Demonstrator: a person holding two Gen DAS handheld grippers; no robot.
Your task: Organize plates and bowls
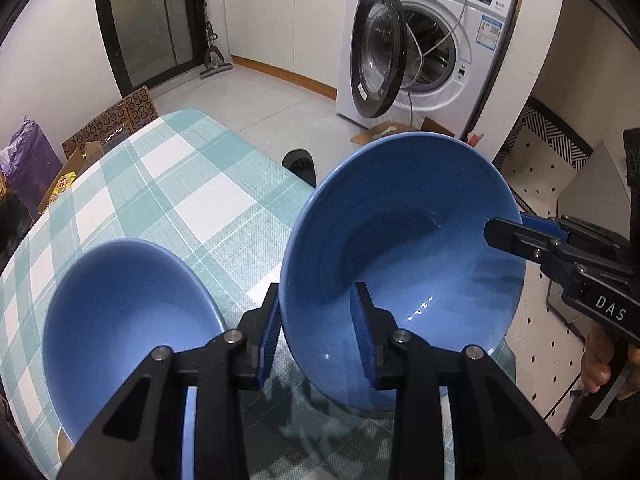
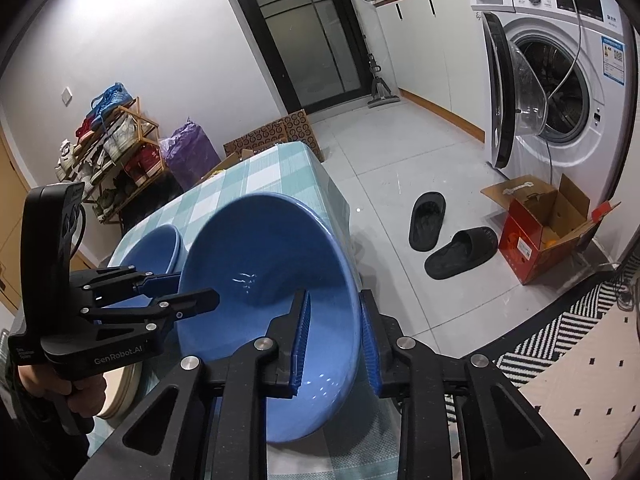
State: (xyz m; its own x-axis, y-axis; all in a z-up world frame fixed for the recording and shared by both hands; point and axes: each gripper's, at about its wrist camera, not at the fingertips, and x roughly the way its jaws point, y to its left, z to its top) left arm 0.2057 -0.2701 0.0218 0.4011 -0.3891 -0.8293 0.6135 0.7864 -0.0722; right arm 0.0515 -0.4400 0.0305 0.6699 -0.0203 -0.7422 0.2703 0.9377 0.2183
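A large blue bowl (image 1: 400, 240) (image 2: 272, 264) hangs tilted over the near right corner of the checked tablecloth (image 1: 180, 184) (image 2: 272, 168). My left gripper (image 1: 318, 340) is shut on the bowl's near rim, one pad outside the wall and one inside. My right gripper (image 2: 334, 340) is shut on the rim at the bowl's right side, again with a pad on each face. Each gripper shows in the other's view: right gripper (image 1: 516, 228), left gripper (image 2: 188, 288). A second, smaller blue bowl (image 1: 128, 312) (image 2: 152, 248) rests on the table to the left.
A cream plate's edge (image 2: 120, 392) peeks out at the table's near left. Beyond the table are a washing machine (image 2: 560, 92) with its door open, two black slippers (image 2: 428, 220), a red cardboard box (image 2: 540, 236), a shoe rack (image 2: 112, 148) and a patterned rug (image 2: 560, 360).
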